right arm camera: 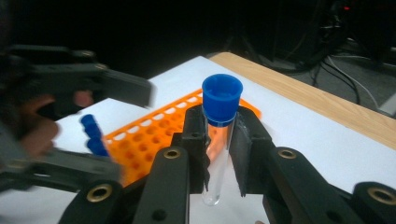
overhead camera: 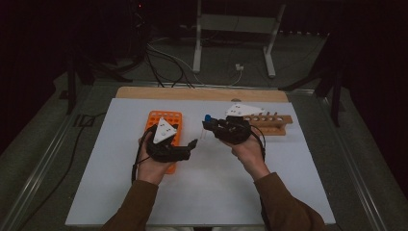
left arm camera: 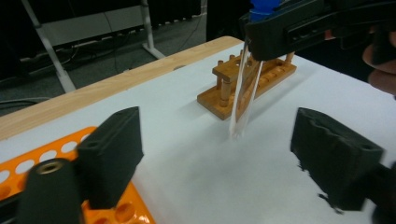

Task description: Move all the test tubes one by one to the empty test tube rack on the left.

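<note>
My right gripper [overhead camera: 209,125] [right arm camera: 220,140] is shut on a clear test tube [right arm camera: 216,154] [left arm camera: 243,95] just under its blue cap [right arm camera: 222,98] [overhead camera: 207,118]. The tube hangs upright above the white mat, between the two racks. My left gripper [overhead camera: 190,148] [left arm camera: 224,158] stands open over the mat beside the orange tube rack [overhead camera: 163,118] [left arm camera: 23,165] [right arm camera: 154,130], its jaws pointing at the tube from a short way off, nothing between them. A wooden tube rack [overhead camera: 272,122] [left arm camera: 219,95] lies beyond the tube.
Blue-capped tubes [right arm camera: 93,133] stand in the orange rack. The white mat [overhead camera: 211,192] covers a wooden table [overhead camera: 202,93]. Behind the table are a metal stand [overhead camera: 197,43] and cables on the floor.
</note>
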The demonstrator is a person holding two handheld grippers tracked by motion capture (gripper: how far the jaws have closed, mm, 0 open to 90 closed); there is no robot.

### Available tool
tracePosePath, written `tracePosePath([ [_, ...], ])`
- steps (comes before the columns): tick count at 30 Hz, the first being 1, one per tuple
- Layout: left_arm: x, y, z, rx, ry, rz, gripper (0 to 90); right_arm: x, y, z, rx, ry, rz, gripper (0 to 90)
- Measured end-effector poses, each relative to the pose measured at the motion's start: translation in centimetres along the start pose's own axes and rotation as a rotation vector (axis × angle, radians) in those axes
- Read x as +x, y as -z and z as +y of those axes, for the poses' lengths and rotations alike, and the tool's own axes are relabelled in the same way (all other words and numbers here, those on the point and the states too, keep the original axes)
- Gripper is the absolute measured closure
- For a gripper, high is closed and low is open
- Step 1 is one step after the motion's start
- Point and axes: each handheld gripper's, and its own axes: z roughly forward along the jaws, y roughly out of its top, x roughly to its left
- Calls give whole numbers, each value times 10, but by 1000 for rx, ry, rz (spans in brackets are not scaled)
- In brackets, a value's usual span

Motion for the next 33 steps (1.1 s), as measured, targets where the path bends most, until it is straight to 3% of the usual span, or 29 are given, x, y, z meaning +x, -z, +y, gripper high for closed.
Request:
tracePosePath([
  [7, -4, -9, 1, 6, -19, -35, 528, 16, -5, 5, 1, 17, 48, 767],
  [11, -3, -9, 1, 0, -16, -39, 645, 20, -7, 6, 5, 22, 63, 767],
  [30, -4, -5, 2, -18, -38, -69, 777, 25, -12, 5, 13, 23, 87, 765],
  [33, -3, -5, 2, -15, -39, -67, 779, 24, -11, 5, 5, 20, 88, 721],
])
